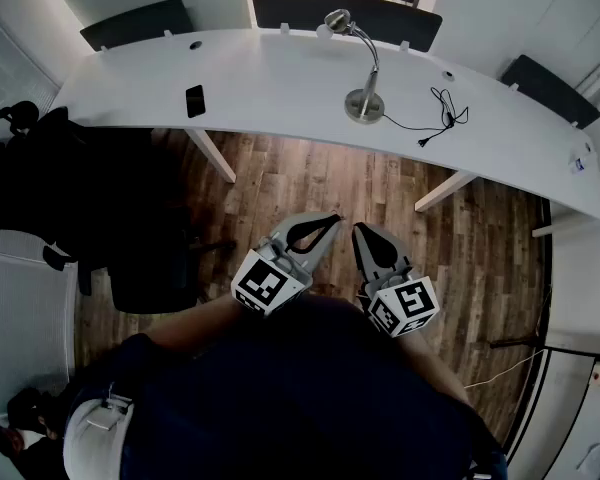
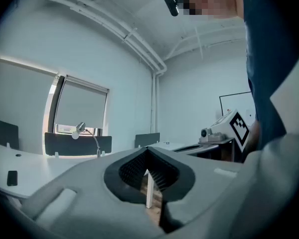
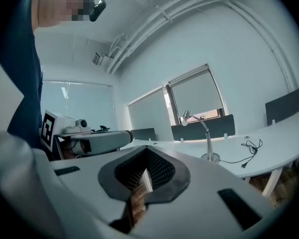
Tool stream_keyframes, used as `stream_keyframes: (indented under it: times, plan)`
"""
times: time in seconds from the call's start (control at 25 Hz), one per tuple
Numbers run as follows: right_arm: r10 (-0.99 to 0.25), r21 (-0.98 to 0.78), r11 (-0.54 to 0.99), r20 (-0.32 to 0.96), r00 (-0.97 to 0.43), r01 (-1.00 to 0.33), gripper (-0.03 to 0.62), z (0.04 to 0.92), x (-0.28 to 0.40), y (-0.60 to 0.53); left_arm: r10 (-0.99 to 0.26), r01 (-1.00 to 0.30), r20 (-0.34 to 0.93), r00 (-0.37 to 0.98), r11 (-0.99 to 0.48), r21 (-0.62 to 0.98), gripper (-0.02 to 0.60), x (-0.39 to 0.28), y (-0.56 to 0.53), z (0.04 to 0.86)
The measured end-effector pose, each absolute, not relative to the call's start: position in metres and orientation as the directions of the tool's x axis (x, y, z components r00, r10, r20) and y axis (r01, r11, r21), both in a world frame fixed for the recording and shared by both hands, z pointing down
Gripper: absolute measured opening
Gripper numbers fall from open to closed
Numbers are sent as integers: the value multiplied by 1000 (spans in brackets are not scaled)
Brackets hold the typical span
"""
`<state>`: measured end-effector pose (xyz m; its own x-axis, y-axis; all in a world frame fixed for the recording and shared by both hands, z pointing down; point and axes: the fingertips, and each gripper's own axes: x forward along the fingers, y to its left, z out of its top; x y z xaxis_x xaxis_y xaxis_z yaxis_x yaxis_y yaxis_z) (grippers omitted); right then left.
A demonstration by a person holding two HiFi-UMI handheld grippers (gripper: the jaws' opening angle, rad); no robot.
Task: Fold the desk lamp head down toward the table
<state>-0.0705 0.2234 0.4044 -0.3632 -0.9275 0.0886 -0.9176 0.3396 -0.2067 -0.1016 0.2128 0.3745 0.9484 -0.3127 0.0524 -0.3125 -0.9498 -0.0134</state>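
Left gripper (image 1: 329, 221) and right gripper (image 1: 361, 231) hover side by side over the wooden floor (image 1: 310, 183), both with jaws closed together on nothing. The desk lamp (image 1: 365, 103) stands on the white table (image 1: 270, 83) at twelve o'clock from them, well apart. Its head (image 1: 337, 18) arches toward eleven o'clock of its base, and a black cable (image 1: 442, 118) lies at three o'clock.

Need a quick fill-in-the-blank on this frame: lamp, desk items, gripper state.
In the head view, the black flat phone lies ___ of the silver gooseneck desk lamp on the white curved desk. The thin black cable lies on the lamp's ___. The left gripper and right gripper both have jaws ___.
Missing: left; right; shut.
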Motion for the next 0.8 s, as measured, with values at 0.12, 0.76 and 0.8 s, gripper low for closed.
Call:
stream_keyframes:
  times: [0.12,0.76,0.8]
  plan:
    - [-928,-207,337,90,-361,-918,9,406,-68,223,-316,-316,57,947,-949,-17,6,-100,212,376]
    - [-917,-194,374,71,-393,-907,11,404,-46,222,-357,-357,53,933,-934,-10,6,-77,210,375]
    - [-915,-197,377,71,-397,-905,11,404,-42,224,-363,-363,54,930,-932,-8,6,-73,210,375]
